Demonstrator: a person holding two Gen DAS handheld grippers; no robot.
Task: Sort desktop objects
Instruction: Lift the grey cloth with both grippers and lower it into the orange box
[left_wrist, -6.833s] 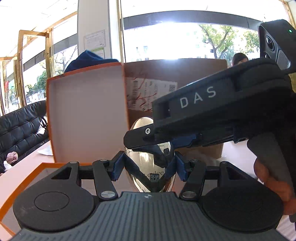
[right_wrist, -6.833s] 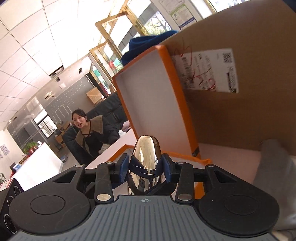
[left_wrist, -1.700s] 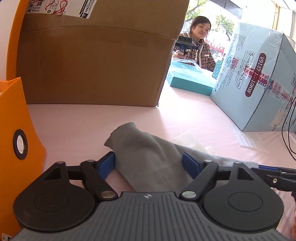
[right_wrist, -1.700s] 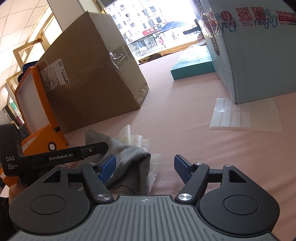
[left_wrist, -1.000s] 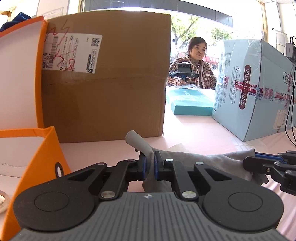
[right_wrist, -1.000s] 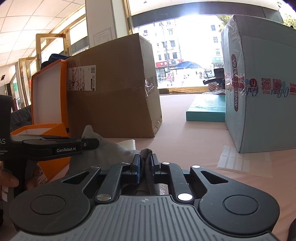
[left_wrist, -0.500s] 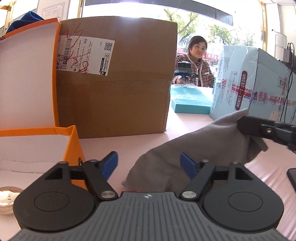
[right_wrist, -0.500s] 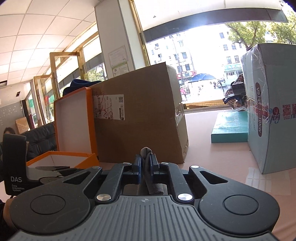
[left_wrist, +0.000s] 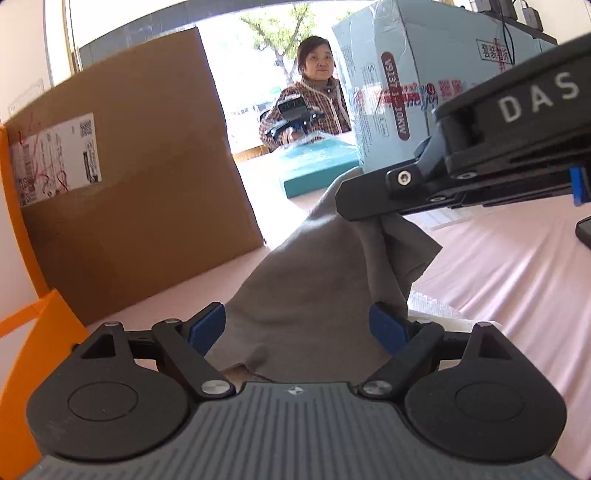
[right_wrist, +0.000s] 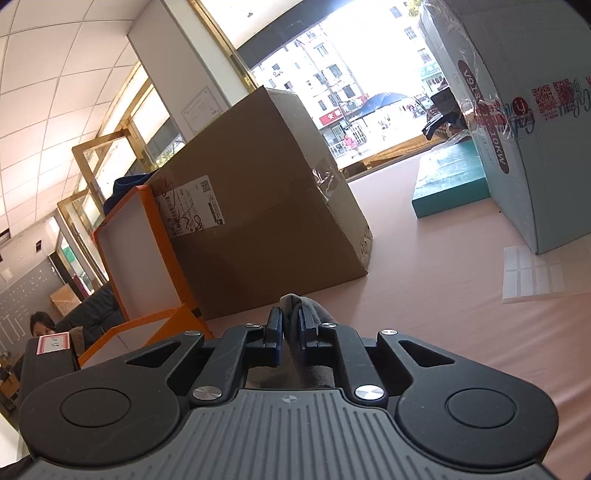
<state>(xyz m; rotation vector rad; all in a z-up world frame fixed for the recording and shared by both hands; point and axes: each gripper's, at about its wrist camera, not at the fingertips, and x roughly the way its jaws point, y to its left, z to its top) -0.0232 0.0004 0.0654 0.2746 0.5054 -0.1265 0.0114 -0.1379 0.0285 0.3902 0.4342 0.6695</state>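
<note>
Standing at the far left of the left wrist view, the orange box (left_wrist: 22, 332) shows only its wall and raised lid edge, with the brown cardboard carton (left_wrist: 147, 206) close behind it, its shipping label (left_wrist: 55, 162) facing the camera. Further right, the left gripper (left_wrist: 297, 325) has its blue pads (left_wrist: 207, 325) spread wide apart, and the grey cloth (left_wrist: 314, 288) hangs between them without either pad pressing on it. The cloth rises to a peak under the tip of the right gripper (left_wrist: 364, 201), which reaches in from the upper right and holds it off the pink tabletop (left_wrist: 517, 280). Behind the cloth lie a teal flat box (left_wrist: 321, 170) and a large light-blue carton (left_wrist: 406, 85), and a person in a checked jacket (left_wrist: 306, 107) sits across the table with another handheld device.

From the right wrist camera, the orange box (right_wrist: 140, 266) with its upright lid sits at left against the cardboard carton (right_wrist: 266, 206). At centre, the right gripper (right_wrist: 290, 325) has its jaws closed together on a fold of the grey cloth (right_wrist: 310, 310), which bulges above the pads. To the right, a sheet of white labels (right_wrist: 532, 273) lies flat on the table.
</note>
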